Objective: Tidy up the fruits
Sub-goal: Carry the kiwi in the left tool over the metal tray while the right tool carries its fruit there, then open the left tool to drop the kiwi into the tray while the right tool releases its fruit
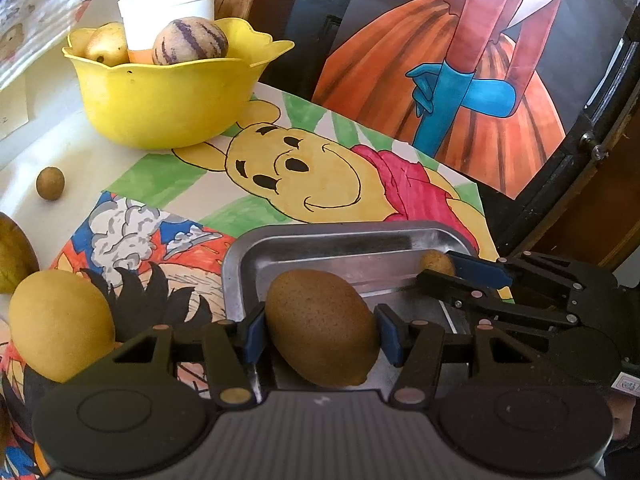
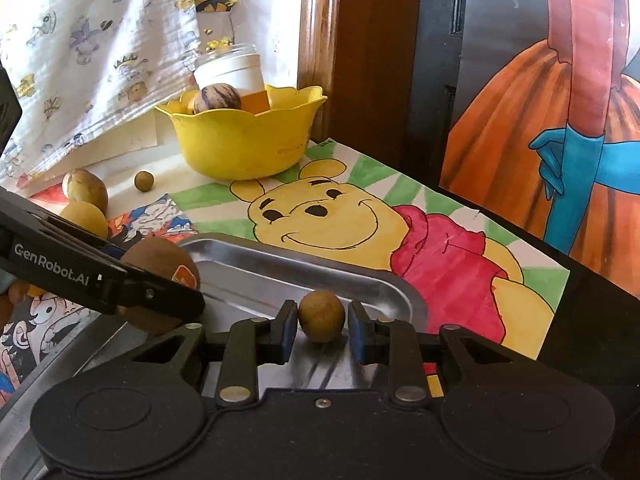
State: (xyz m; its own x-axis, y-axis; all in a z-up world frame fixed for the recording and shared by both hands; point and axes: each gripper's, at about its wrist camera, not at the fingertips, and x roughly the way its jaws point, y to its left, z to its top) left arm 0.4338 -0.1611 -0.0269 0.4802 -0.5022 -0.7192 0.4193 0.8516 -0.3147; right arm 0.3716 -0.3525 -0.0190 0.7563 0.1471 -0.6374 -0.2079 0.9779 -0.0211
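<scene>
My left gripper [image 1: 322, 334] is shut on a brown oval fruit [image 1: 320, 328], its blue pads pressing both sides, just above the near part of a metal tray [image 1: 320, 240]. The right wrist view shows that fruit [image 2: 160, 260] with an orange sticker, behind a left finger [image 2: 120, 284]. My right gripper [image 2: 322, 330] is open around a small round tan fruit [image 2: 322, 316] that rests on the tray [image 2: 280, 248], with a thin gap at each pad. In the left wrist view that gripper [image 1: 438, 268] reaches in from the right, the small fruit [image 1: 438, 262] at its tips.
A yellow bowl [image 1: 168, 96] at the back left holds a striped fruit [image 1: 190, 40], a yellowish fruit [image 1: 106, 44] and a white cup [image 1: 168, 12]. Another small round fruit [image 1: 50, 183] and a yellow fruit [image 1: 60, 324] lie on the drawing-covered table. Upright posters stand behind.
</scene>
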